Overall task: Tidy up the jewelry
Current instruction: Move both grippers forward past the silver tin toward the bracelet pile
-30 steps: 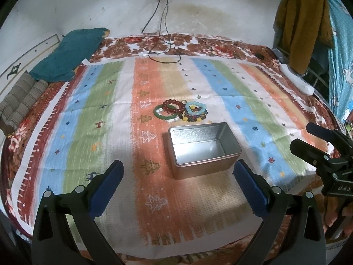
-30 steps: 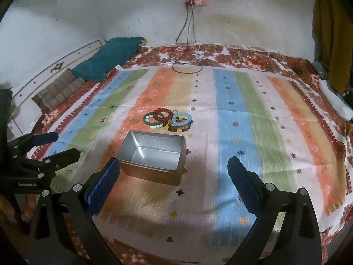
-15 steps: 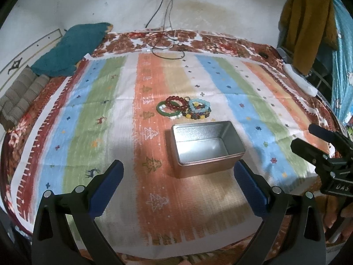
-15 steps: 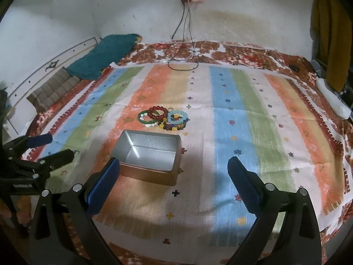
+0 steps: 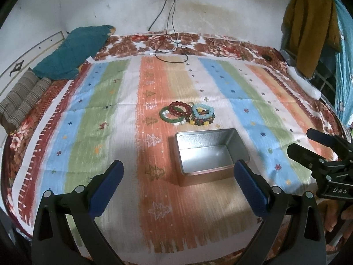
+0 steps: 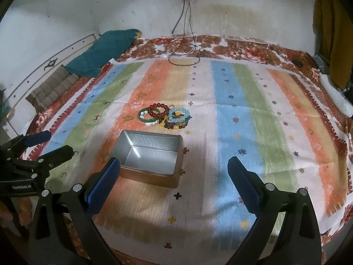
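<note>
An open metal tin (image 5: pixel 211 154) sits on a striped cloth (image 5: pixel 92 119) spread over a bed, on the orange stripe, its inside bare and shiny. Just beyond the tin's far edge lies a small heap of bracelets (image 5: pixel 187 114), close to it but not touching: a green bangle (image 5: pixel 171 117) with a dark red beaded bracelet (image 5: pixel 179 107) overlapping it, and to their right a pale blue beaded bracelet (image 5: pixel 203 111) resting on top of a multicoloured beaded one (image 5: pixel 201 121).

The left gripper (image 5: pixel 176 181) hangs above the near part of the cloth, its blue-padded fingers (image 5: pixel 106 185) spread wide with nothing between them; the tin shows in the gap. The right gripper (image 6: pixel 174 178) is likewise held over the cloth with its fingers (image 6: pixel 242 181) wide apart and holding nothing, its left pad in line with the tin's near corner.

At the far edge of the bed, black cables (image 5: pixel 167 50) trail down from a wall socket, and a teal pillow (image 5: pixel 72 53) lies at the far left corner
</note>
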A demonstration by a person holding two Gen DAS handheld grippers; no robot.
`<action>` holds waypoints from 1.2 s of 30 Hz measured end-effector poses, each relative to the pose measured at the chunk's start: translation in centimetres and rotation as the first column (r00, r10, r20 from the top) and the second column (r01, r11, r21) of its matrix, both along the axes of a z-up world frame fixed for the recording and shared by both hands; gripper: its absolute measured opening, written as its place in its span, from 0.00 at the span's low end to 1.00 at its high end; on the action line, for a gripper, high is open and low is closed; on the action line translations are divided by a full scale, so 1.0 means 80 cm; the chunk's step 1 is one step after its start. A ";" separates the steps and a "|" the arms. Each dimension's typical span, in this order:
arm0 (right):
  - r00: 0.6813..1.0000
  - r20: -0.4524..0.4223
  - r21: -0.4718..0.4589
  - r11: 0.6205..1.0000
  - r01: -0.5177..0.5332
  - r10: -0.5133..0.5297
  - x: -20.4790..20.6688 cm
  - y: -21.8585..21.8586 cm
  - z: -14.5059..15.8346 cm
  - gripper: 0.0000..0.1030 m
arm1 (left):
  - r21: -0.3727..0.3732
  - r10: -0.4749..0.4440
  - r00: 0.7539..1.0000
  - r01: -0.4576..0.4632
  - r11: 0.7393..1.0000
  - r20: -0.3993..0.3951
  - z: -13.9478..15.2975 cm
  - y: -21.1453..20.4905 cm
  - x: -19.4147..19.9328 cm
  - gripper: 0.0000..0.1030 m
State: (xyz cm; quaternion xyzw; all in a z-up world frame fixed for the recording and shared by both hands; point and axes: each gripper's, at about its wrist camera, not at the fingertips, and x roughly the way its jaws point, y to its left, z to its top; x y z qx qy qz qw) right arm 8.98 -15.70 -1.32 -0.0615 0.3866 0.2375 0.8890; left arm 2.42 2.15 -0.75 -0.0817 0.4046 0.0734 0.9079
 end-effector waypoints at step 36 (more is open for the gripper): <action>0.997 -0.064 -0.055 0.998 0.030 -0.033 0.098 0.026 -0.008 0.96 | 0.081 0.009 0.996 -0.002 0.997 -0.087 -0.007 0.028 0.120 0.94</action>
